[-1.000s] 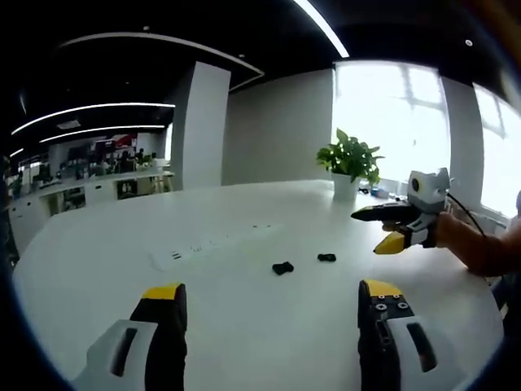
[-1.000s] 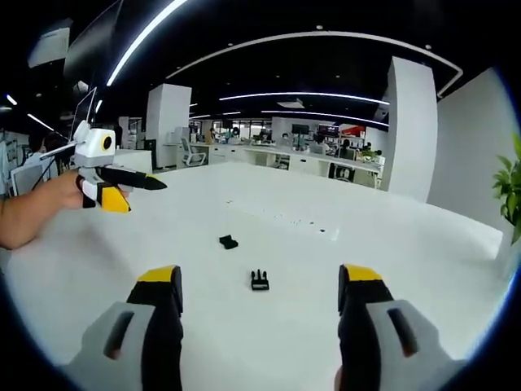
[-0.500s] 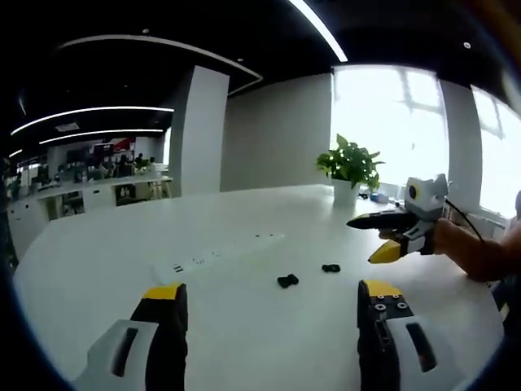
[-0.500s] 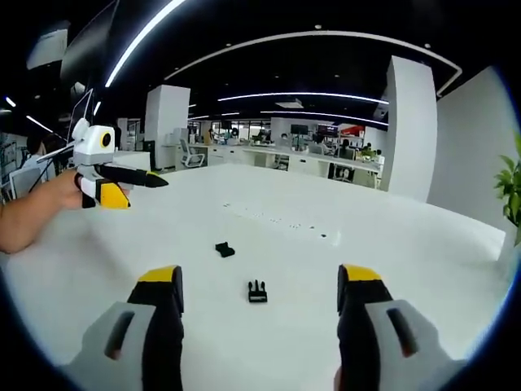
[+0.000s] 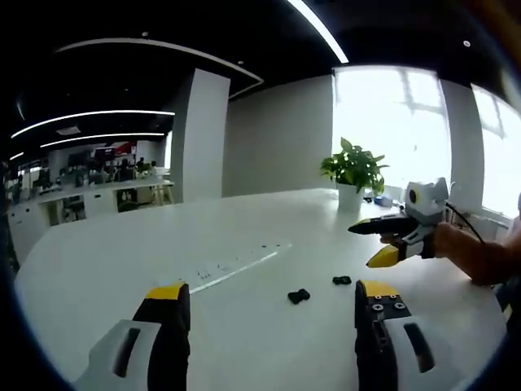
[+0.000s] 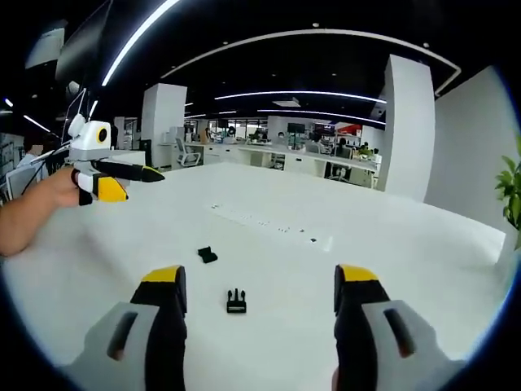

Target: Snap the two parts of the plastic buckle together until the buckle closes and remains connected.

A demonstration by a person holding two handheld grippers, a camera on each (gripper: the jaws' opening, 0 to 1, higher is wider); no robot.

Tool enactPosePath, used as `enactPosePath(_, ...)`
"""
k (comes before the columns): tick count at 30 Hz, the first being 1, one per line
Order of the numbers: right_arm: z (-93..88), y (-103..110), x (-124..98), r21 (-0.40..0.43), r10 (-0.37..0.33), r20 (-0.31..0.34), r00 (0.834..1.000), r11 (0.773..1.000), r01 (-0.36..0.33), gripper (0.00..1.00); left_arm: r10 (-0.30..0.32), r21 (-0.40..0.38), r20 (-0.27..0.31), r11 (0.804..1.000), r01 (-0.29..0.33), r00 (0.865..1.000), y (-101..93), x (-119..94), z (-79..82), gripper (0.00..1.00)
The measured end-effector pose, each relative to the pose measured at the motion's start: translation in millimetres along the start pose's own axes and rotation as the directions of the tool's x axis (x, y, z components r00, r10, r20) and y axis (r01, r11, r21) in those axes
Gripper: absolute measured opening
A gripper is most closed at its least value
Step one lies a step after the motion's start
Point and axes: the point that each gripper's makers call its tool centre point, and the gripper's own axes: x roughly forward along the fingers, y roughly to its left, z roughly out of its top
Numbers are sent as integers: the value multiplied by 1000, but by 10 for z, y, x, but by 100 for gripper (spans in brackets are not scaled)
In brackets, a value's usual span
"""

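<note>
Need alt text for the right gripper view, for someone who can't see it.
Two black buckle parts, a pronged buckle piece and a second buckle half, lie apart on a white table beyond the open right tongs. The left tongs, hand-held, hover at the left.

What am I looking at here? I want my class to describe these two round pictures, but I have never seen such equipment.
A person holds a hand-held gripper in each hand, each carrying a camera looking out between its own two yellow-tipped jaws. The left hand-held gripper and right hand-held gripper are both open and hold nothing. On the white table lie two separate black buckle halves: the pronged half and the socket half. A power strip lies further back. A potted plant stands by the window.
</note>
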Motion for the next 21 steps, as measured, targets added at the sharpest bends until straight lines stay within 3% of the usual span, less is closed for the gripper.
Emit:
enactPosePath(7, 27, -72, 58, 13, -3, 3, 1000, 1000, 2, 75, -7, 5, -14, 1000, 7, 1000, 29, 72, -11, 84)
enactPosePath(12, 87, -112, 106, 8, 1, 7, 1000, 1000, -1, 75, 0, 0, 8, 1000, 0, 1000, 59, 95, 55, 83)
enactPosePath(21, 212, -168, 209, 6, 13, 23, 1000, 1000, -13, 73, -6, -14, -3, 1000, 6, 1000, 106, 246, -2, 83)
